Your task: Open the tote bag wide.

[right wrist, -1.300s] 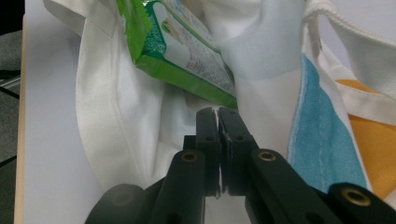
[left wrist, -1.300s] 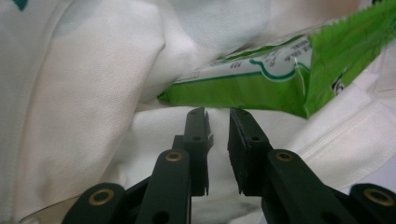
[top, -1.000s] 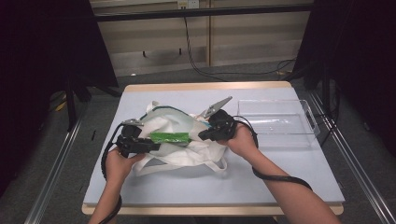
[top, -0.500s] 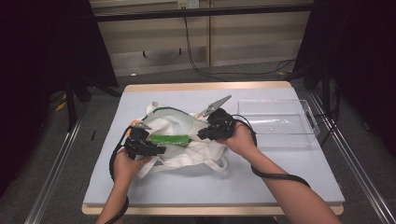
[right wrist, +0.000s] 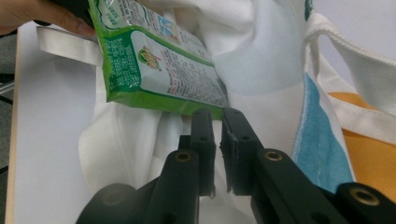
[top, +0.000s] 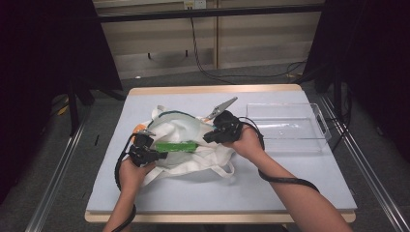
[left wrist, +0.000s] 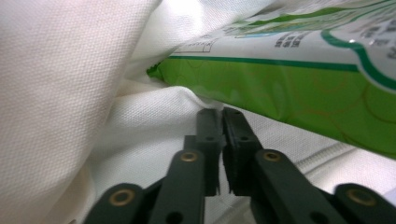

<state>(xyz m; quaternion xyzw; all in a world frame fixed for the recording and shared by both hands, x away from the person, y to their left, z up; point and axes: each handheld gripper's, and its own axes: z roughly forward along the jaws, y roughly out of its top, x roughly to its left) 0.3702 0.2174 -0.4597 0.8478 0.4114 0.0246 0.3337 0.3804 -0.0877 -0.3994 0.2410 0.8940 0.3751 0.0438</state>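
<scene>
On the left half of the counter (top: 290,193), a crumpled white bag (top: 193,159) lies with a green packet (top: 176,146) resting across its top, and a gripper works at each end of that packet. The left gripper (top: 162,154) sits at the packet's left end; its jaws have just been closing, and in the left gripper view they stand together, pinching a fold of the bag's white cloth (left wrist: 154,121) right under the green edge of the packet (left wrist: 289,107). Whether the packet's seam is caught in that pinch too, I cannot tell. The right gripper (top: 207,138) is at the packet's right end, by the bag's mouth. In the right gripper view its jaws are drawn nearly together, with only a thin slit between them, and their tips meet the lower edge of the packet (right wrist: 159,70) where it lies against the bag (right wrist: 261,60); they appear clamped on that edge, though the contact itself is hidden behind the tips. A clear tray (top: 316,121) stands near the right edge of the counter, apart from both hands, and a grey three-cornered plate rises just behind the right gripper.
</scene>
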